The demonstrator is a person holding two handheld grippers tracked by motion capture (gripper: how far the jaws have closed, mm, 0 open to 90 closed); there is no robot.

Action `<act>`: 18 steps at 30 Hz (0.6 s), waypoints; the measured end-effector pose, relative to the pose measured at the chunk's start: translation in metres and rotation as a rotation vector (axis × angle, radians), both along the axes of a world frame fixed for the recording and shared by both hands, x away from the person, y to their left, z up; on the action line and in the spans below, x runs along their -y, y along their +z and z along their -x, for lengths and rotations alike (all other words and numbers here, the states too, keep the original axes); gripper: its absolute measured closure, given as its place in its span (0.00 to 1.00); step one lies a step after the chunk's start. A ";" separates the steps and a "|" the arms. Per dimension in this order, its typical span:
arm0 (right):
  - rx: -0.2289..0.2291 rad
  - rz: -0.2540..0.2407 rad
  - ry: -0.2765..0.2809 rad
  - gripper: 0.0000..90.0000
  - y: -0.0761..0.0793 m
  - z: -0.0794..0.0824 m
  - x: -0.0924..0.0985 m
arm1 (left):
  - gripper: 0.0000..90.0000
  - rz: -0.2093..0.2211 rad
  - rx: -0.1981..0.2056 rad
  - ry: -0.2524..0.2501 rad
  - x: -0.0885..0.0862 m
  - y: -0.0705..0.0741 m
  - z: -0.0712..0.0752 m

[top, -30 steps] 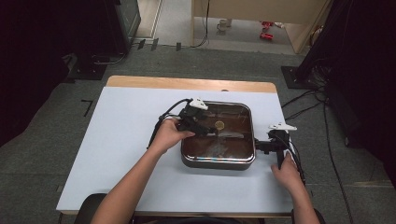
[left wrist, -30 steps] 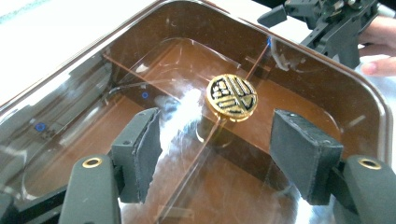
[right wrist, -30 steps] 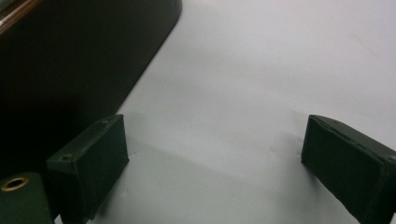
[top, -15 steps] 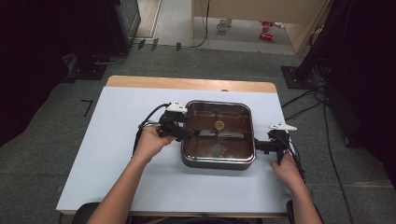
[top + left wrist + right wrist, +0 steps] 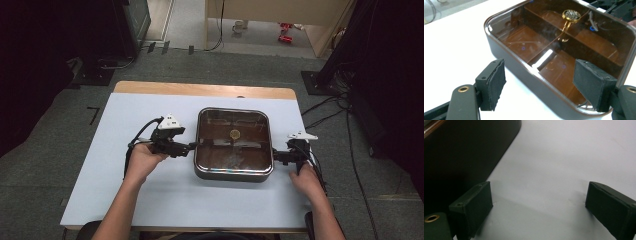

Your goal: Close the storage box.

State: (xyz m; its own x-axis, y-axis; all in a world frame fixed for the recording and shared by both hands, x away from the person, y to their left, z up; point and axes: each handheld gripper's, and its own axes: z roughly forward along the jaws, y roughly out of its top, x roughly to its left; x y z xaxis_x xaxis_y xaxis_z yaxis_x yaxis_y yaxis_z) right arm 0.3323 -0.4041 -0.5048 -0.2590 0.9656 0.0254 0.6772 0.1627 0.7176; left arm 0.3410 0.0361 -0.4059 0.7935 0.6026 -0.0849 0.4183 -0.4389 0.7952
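now | left gripper (image 5: 192, 148) off the lidded box (image 5: 233, 145), beside it, jaws just opening wide | right gripper (image 5: 274, 156) wide, unmoved

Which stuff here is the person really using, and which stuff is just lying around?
Being used:
- brown divided tray with clear lid
- left hand-held gripper, jaws open, just been opening, at the tray's left side
- right hand-held gripper, jaws open, at the tray's right side

Just lying around:
- cables on the floor
- red things on the far floor
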 end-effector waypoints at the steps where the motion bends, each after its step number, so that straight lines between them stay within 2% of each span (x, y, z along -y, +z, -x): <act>1: 0.000 0.000 0.000 0.07 0.000 0.000 0.000 | 0.29 0.003 0.001 0.004 -0.003 -0.001 0.001; 7: 0.000 0.000 -0.001 0.07 0.000 0.000 0.000 | 0.28 0.009 0.015 0.041 -0.018 -0.009 0.008; 10: 0.000 0.001 -0.001 0.07 0.000 0.000 0.000 | 0.28 0.000 0.015 0.054 -0.024 -0.015 0.013; 13: 0.000 0.001 0.000 0.07 0.000 0.000 0.000 | 0.26 -0.016 0.027 0.087 -0.030 -0.023 0.017; 18: 0.000 0.001 0.000 0.07 0.000 0.000 0.000 | 0.26 -0.019 0.026 0.125 -0.041 -0.034 0.023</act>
